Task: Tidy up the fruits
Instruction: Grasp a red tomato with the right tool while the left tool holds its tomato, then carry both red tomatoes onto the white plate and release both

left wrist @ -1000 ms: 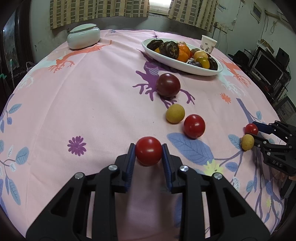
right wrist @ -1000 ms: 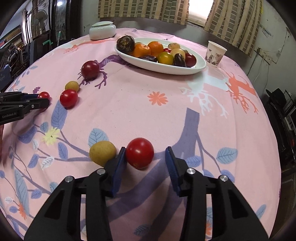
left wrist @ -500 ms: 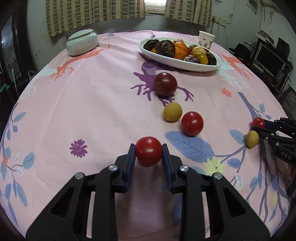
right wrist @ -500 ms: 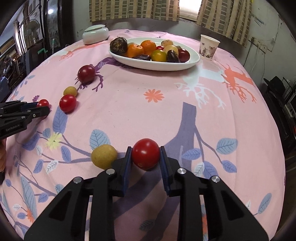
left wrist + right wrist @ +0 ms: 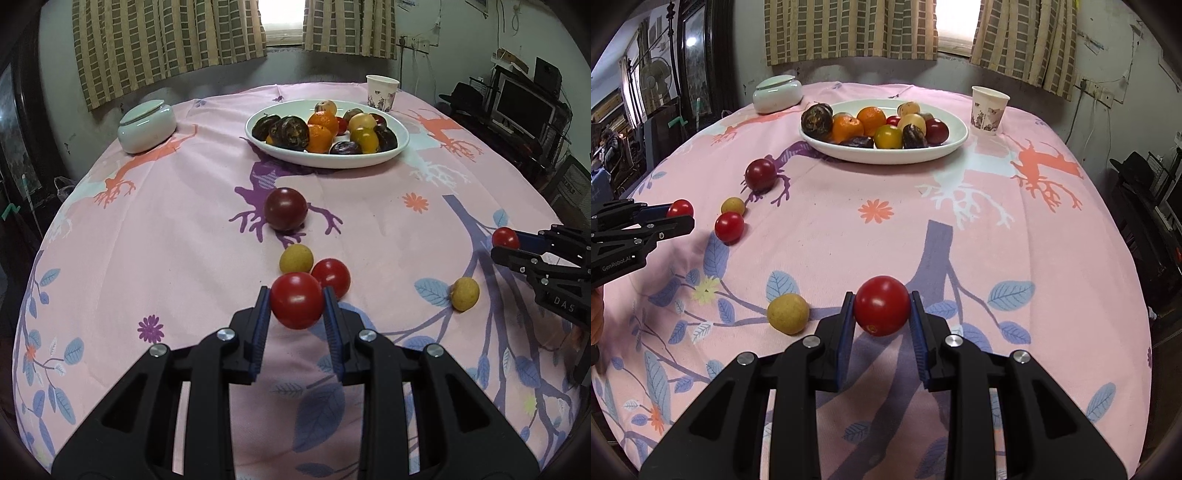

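While both grippers pinch fruit above the pink patterned tablecloth (image 5: 184, 229), four more pieces lie loose on it. The left gripper (image 5: 297, 308) is clamped on a red tomato (image 5: 297, 300), lifted clear of the cloth; the right gripper (image 5: 882, 308) is clamped likewise on a second red tomato (image 5: 882, 304), out toward the right edge of the tabletop. Between the left gripper and the white oval dish (image 5: 328, 158) stand, in a rough line, a third red tomato (image 5: 331, 277), a small yellow fruit (image 5: 296, 258) touching it, and a dark red plum (image 5: 285, 208) nearer the dish. A second yellow fruit (image 5: 787, 313) sits just beside the right gripper's left finger. That makes three red tomatoes, two yellow fruits and one plum outside the dish. The dish, near the far edge, holds a pile of oranges, dark fruits and yellow ones, too overlapped to count surely. One paper cup (image 5: 989, 110) stands at the dish's right, one lidded white jar (image 5: 146, 127) toward the far left edge.
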Tool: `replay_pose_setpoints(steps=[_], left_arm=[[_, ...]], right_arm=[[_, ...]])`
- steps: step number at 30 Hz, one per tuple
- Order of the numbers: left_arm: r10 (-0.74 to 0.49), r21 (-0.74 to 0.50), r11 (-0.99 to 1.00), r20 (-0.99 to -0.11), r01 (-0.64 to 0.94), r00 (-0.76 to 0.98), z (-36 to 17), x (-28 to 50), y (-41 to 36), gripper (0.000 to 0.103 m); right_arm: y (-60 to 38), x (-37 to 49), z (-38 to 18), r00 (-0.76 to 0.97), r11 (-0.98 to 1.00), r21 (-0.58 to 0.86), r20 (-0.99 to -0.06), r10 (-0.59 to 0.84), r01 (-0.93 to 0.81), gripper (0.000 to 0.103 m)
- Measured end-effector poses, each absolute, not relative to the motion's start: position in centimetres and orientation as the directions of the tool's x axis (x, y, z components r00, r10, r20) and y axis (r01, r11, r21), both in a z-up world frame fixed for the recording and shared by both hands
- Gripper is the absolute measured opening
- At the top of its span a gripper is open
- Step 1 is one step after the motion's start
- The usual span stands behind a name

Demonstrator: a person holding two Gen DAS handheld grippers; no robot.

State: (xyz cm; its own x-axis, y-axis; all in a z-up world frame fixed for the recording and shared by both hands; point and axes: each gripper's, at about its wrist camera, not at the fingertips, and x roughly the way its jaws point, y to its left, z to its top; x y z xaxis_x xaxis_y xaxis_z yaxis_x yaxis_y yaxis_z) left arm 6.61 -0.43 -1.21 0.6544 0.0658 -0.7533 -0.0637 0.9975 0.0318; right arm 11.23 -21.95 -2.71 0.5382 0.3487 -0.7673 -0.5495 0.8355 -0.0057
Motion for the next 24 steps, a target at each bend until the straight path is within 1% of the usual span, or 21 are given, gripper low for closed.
replay_pose_setpoints(steps=[14,19,24], left_arm=[[0.064,0.041,0.998,-0.722,-0.049,0.689,2.1,9.6,-1.0,0.029],[0.062,0.043,0.998,-0.7,-0.045,0.712,3.8,12.2,-1.1,0.029],[0.065,0.036,0.998,-0.696,-0.055,0.715,4.5,15.8,-1.0,0.029]], right_arm=[[-21.1,13.2,1.2,0.594,0.834,-0.007,-0.706,0.387,-0.552,0.029],[-19.8,15.1,2.7,0.61,0.829,-0.016,-0.685,0.398,-0.559,0.029],[-18.1,18.1,4.0,0.623,0.825,-0.017,-0.665,0.412,-0.565,0.029]])
